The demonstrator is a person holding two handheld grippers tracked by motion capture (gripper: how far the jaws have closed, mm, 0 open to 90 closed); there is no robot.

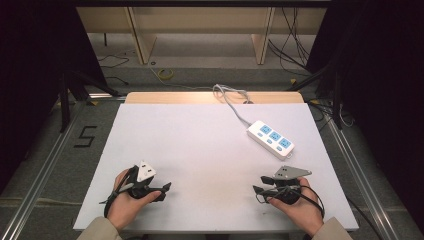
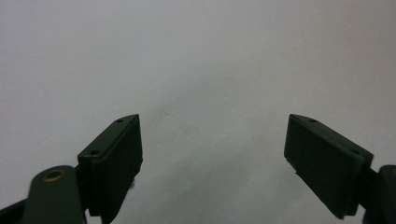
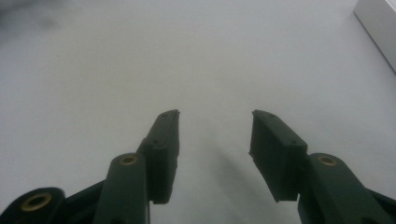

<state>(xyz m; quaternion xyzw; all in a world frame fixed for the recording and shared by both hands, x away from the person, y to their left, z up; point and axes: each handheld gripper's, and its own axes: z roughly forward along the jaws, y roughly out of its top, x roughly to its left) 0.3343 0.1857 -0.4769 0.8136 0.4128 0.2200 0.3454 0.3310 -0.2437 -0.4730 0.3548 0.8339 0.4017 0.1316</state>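
Left hand [image 1: 127, 200] and right hand [image 1: 295, 205] enter from the near edge, each gripping a tool low over the surface. Left gripper [image 2: 212, 154]: jaws spread wide, nothing between them. Right gripper [image 3: 215, 140]: jaws parted more narrowly, likewise holding nothing, pointing toward the left.

White tabletop [image 1: 200, 150], grey floor [image 1: 45, 150], black number five marking [image 1: 85, 136], yellow cable coil [image 1: 165, 74], wooden furniture legs [image 1: 141, 42]

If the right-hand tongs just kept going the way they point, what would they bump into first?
Probably nothing soon. The right tongs stand open over bare white table, pointing toward the left tongs. The power strip lies off to the side, out of line, though depth is hard to judge.
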